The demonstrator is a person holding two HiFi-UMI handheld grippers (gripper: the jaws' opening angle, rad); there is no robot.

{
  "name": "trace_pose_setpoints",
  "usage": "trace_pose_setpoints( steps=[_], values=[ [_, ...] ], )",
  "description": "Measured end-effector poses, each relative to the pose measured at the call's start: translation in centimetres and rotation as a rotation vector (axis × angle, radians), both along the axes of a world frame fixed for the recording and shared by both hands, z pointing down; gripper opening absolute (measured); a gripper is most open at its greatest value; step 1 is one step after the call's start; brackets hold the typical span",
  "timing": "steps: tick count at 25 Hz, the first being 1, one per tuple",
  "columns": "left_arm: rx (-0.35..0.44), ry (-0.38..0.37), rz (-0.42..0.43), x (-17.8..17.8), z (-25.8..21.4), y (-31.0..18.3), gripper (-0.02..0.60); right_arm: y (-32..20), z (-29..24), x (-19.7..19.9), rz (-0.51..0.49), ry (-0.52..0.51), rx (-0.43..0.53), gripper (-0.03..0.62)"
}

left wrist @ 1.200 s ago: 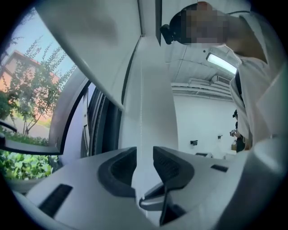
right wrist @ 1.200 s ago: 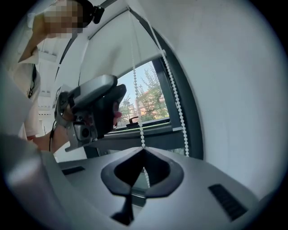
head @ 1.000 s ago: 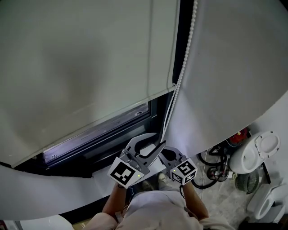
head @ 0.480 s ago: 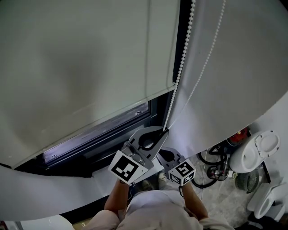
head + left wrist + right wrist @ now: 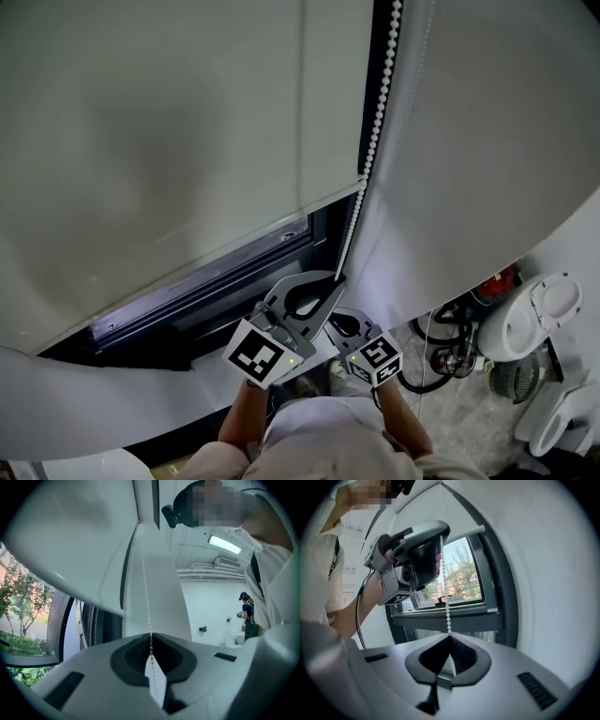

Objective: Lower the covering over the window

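Observation:
A pale roller blind [image 5: 169, 122] covers most of the window, and a strip of dark-framed glass [image 5: 206, 281] shows below its bottom bar. A white bead chain [image 5: 375, 112] hangs along the blind's right edge. My left gripper [image 5: 337, 275] is shut on the chain, which runs up taut from the closed jaws [image 5: 151, 635]. Just below it, my right gripper [image 5: 339, 317] is shut on the same chain [image 5: 448, 620]. The right gripper view shows the left gripper [image 5: 439, 538] higher up, clamped on the chain in front of the window.
A curved white wall [image 5: 487, 141] stands right of the window. White fixtures [image 5: 530, 323], dark cables [image 5: 450, 352] and a red object [image 5: 502, 281] lie on the floor at lower right. A person [image 5: 247, 616] stands far off in the room.
The left gripper's jaws were wide open around the chain one second ago and have closed on it. A second chain strand seen swinging at the right half a second ago is out of sight.

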State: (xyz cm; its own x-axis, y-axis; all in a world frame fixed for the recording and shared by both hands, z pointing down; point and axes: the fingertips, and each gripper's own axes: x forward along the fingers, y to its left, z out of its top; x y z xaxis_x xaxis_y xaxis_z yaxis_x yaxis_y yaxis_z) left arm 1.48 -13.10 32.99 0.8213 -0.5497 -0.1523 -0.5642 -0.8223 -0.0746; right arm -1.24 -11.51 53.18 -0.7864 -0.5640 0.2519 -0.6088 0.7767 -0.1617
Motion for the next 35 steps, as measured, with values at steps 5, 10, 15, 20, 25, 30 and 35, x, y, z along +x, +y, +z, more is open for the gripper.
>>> trace_pose_setpoints(
  steps=[5,10,15,20,25,30,35],
  values=[
    [-0.039,0.048,0.002,0.0,0.6,0.3,0.020,0.1,0.7,0.3,0.011,-0.016,-0.023,-0.005],
    [-0.021,-0.031,-0.016,0.0,2.0,0.3,0.020,0.2,2.0,0.2,0.008,0.053,-0.039,-0.005],
    [-0.081,-0.041,-0.024,0.1,4.8,0.5,0.020,0.6,4.8,0.3,0.012,0.078,-0.094,-0.005],
    [-0.113,-0.040,-0.045,-0.2,7.0,0.4,0.020,1.1,6.8,0.6,0.026,0.108,-0.122,-0.003],
    [-0.116,-0.027,-0.065,-0.6,7.4,0.2,0.020,1.5,6.8,0.7,0.021,0.134,-0.110,-0.002],
    [-0.104,-0.023,-0.066,-0.8,7.2,0.4,0.020,1.7,5.6,0.9,0.025,0.135,-0.085,0.000],
    [-0.113,-0.010,-0.071,-1.0,7.2,0.7,0.020,2.3,2.0,1.4,0.025,0.116,-0.024,0.026]
  ],
)
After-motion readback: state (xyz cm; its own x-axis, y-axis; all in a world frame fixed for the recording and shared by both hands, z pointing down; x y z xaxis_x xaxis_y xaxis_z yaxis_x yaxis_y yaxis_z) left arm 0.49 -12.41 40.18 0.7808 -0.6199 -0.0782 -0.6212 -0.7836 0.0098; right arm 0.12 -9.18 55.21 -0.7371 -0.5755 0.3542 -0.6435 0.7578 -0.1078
